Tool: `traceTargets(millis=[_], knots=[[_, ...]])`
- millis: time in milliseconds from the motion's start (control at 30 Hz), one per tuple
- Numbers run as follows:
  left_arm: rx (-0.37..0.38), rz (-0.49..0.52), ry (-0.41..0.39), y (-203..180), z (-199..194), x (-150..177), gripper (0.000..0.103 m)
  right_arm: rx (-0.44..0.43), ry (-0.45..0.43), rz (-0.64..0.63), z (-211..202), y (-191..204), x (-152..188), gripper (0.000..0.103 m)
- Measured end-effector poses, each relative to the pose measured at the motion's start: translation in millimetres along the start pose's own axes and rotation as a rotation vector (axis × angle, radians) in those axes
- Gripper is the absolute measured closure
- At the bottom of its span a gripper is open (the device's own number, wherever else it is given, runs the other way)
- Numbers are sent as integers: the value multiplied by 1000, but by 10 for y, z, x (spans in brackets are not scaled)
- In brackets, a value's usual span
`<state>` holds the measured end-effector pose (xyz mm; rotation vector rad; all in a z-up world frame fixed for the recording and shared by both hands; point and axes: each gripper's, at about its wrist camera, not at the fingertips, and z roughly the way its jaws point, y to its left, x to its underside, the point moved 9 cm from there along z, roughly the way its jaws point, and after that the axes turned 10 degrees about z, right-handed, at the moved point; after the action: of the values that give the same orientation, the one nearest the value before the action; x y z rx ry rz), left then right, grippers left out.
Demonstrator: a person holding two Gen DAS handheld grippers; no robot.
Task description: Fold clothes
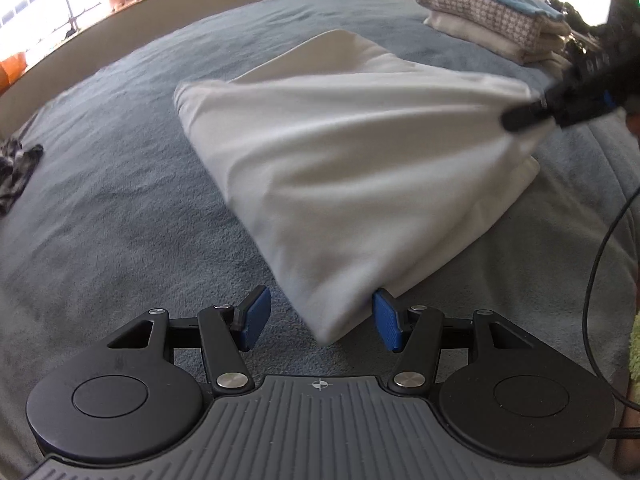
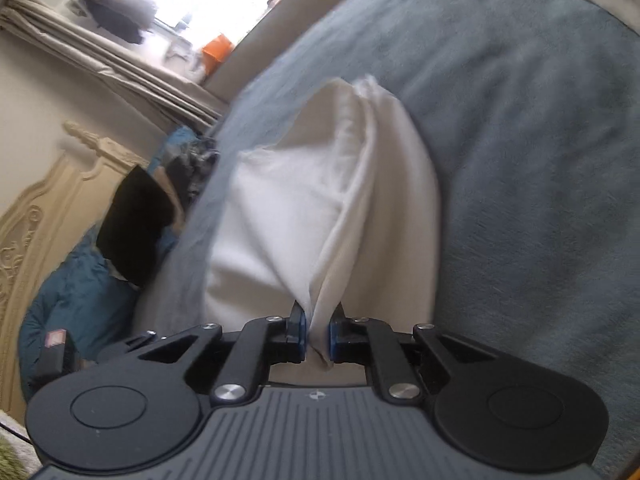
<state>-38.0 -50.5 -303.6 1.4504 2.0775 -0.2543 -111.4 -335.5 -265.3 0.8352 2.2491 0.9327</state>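
Observation:
A folded white cloth (image 1: 344, 168) lies on the grey-blue bed cover (image 1: 120, 216). My left gripper (image 1: 322, 322) is open, its blue pads either side of the cloth's near corner, not clamping it. My right gripper (image 1: 524, 114) comes in from the right of the left wrist view and pinches the cloth's far right corner, lifting that edge. In the right wrist view the right gripper (image 2: 318, 334) is shut on a bunched corner of the white cloth (image 2: 320, 208), which hangs stretched away from it above the bed cover (image 2: 520, 160).
A stack of folded clothes (image 1: 488, 12) sits at the far right of the bed. A dark patterned garment (image 1: 16, 168) lies at the left edge. A black cable (image 1: 600, 264) runs down the right. A carved headboard (image 2: 44, 216) and blue clothing (image 2: 80, 304) are left of the bed.

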Motion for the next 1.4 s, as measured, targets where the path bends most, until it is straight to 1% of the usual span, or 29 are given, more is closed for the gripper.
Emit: traceTargets(millis=[67,167,200,233,300,367,400,433,533,633,700,733,767,800,833,867,900,933,967,1000,1067,1100,1200,1233,1267,1333,1400], knots=[[16,-23,15,10,26,23,47,33,32,24,113,-135,54,92],[36,-38,29,15,19,65,47,7,40,75,149,-171,59,92],[46,-41,30,16,8,77,47,-6,36,71,131,-128,61,92],[57,-40,27,20,-18,82,47,-18,34,73,99,-102,61,92],[53,-19,8,57,-80,72,47,-33,32,78,46,-77,61,92],[64,-11,-13,101,-129,40,47,-13,42,75,73,-118,79,92],[86,-32,-22,127,-142,30,47,-4,49,78,102,-148,92,92],[111,-61,-32,155,-155,23,47,4,56,82,130,-178,104,92],[224,-232,-55,250,-139,58,47,10,59,92,180,-227,114,92],[330,-430,-44,337,2,150,48,10,60,96,181,-230,120,92],[373,-535,-26,385,117,216,50,12,62,97,182,-227,121,92],[389,-580,-14,406,181,251,52,12,62,98,184,-227,119,92],[402,-617,-7,418,229,273,56,13,63,98,185,-226,118,92],[411,-635,-12,414,243,268,59,13,64,98,185,-234,114,92],[422,-648,-15,402,254,256,69,12,64,98,187,-237,114,92],[433,-648,-12,377,252,229,79,13,65,99,188,-237,112,92],[438,-651,-5,358,240,207,81,13,65,100,187,-237,109,92],[446,-652,0,346,220,180,87,15,65,99,182,-231,104,92],[461,-656,-7,358,169,140,92,17,65,99,177,-225,98,92],[483,-670,-29,388,87,92,93,15,65,94,162,-208,91,92],[514,-681,-69,442,-70,2,93,9,63,83,132,-173,79,92],[495,-647,-65,435,-94,-12,93,8,64,75,128,-161,78,92],[427,-558,27,323,70,68,93,20,80,69,185,-197,104,92],[396,-524,73,274,190,123,91,31,85,65,217,-219,118,92],[374,-503,96,241,270,164,89,35,88,60,235,-228,126,92],[376,-503,84,261,255,136,87,46,90,38,250,-230,137,92],[373,-496,74,305,201,97,81,54,92,14,219,-205,144,89]])
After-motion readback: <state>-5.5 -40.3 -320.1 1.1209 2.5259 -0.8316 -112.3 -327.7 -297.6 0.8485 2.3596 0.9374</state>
